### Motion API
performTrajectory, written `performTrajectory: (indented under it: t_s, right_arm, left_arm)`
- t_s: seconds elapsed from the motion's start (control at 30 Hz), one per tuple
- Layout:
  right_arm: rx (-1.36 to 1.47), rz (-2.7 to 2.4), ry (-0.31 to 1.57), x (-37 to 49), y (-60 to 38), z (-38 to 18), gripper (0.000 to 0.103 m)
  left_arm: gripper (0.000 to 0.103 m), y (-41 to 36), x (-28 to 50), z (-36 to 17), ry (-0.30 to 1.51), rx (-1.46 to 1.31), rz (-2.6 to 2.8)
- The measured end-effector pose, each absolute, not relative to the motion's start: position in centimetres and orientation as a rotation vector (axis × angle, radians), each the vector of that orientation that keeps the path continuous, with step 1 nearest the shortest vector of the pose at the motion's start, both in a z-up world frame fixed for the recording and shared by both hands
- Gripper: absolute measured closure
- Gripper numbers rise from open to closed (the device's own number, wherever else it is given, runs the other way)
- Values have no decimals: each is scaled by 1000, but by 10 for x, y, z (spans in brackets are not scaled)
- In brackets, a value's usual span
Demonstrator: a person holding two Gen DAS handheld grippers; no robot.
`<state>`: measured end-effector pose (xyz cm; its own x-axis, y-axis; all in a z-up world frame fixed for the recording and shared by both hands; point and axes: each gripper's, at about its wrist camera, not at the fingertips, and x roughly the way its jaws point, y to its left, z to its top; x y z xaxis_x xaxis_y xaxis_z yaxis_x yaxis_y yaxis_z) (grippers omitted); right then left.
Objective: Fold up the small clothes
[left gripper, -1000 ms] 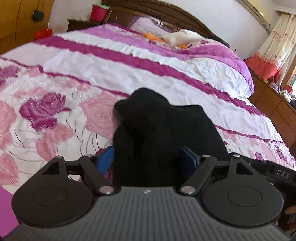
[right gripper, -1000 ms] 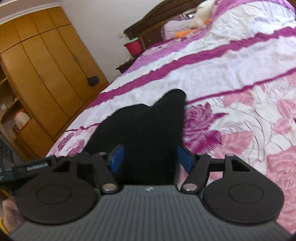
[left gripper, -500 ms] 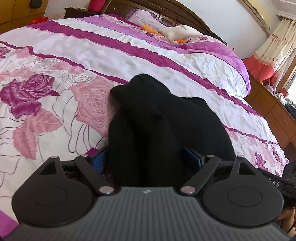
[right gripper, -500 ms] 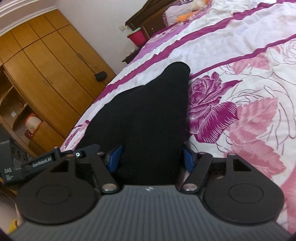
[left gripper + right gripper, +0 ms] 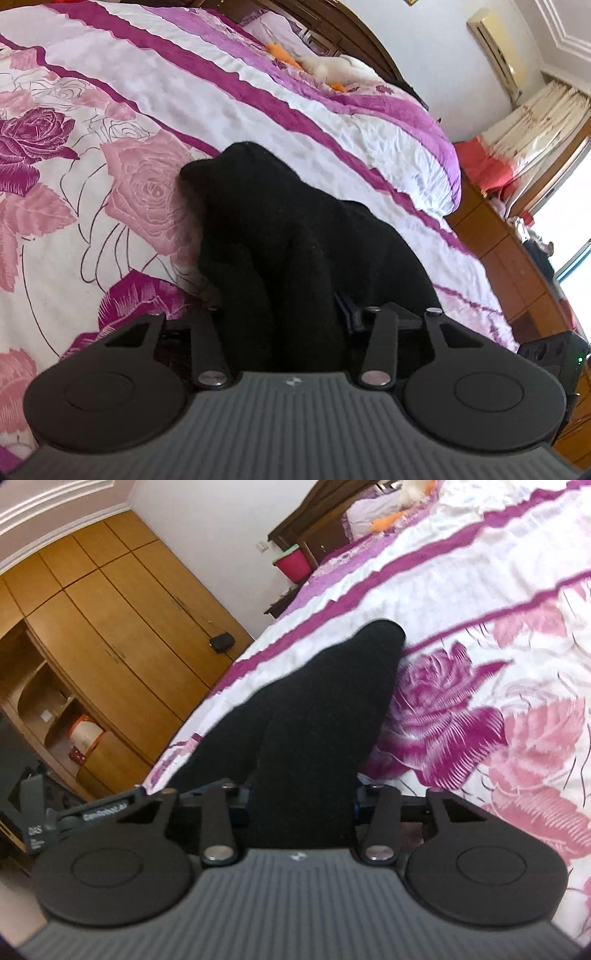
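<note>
A black knitted garment (image 5: pixel 295 240) hangs bunched over the floral bedspread (image 5: pixel 110 184). My left gripper (image 5: pixel 284 325) is shut on one end of it; the cloth hides the fingertips. In the right wrist view the same black garment (image 5: pixel 325 709) stretches forward from my right gripper (image 5: pixel 299 808), which is shut on its other end. The far tip of the cloth touches the bedspread (image 5: pixel 480 664). The other gripper's body (image 5: pixel 74 812) shows at the lower left of the right wrist view.
A wooden headboard (image 5: pixel 332 22) and pillows with a white and orange soft toy (image 5: pixel 332 70) lie at the bed's far end. A wooden wardrobe (image 5: pixel 110 627) stands left of the bed. A pink bin (image 5: pixel 293 563) sits on the nightstand. Drawers (image 5: pixel 517 258) and curtains (image 5: pixel 535 125) are on the right.
Both grippers have moved forward and lower over the bed with the black garment held between them. The cloth has bunched more and its tip now lies further onto the rose pattern.
</note>
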<state>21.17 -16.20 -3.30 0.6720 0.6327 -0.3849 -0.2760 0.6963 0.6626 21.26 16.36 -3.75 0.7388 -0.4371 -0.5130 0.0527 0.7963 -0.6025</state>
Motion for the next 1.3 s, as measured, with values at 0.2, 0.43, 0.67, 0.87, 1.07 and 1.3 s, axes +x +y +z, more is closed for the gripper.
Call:
performTrajectory:
  t_s: [0.2, 0.43, 0.67, 0.87, 1.07, 1.3]
  right_arm:
    - [554, 539, 604, 192, -175, 6, 60]
    - [489, 481, 582, 147, -208, 31, 60]
    - [478, 378, 668, 108, -243, 5, 59]
    - [460, 322, 730, 106, -245, -40, 50]
    - [449, 309, 726, 101, -242, -30, 44]
    - [414, 252, 702, 76, -243, -4, 43]
  left_arm:
    - [53, 145, 198, -15, 707, -626, -336]
    - [53, 102, 169, 6, 693, -597, -423]
    - [53, 58, 132, -8, 755, -475, -444]
    - [46, 62, 123, -41, 828, -462, -365]
    - [44, 65, 111, -29, 802, -387, -304]
    - [39, 51, 86, 4, 764, -233, -232]
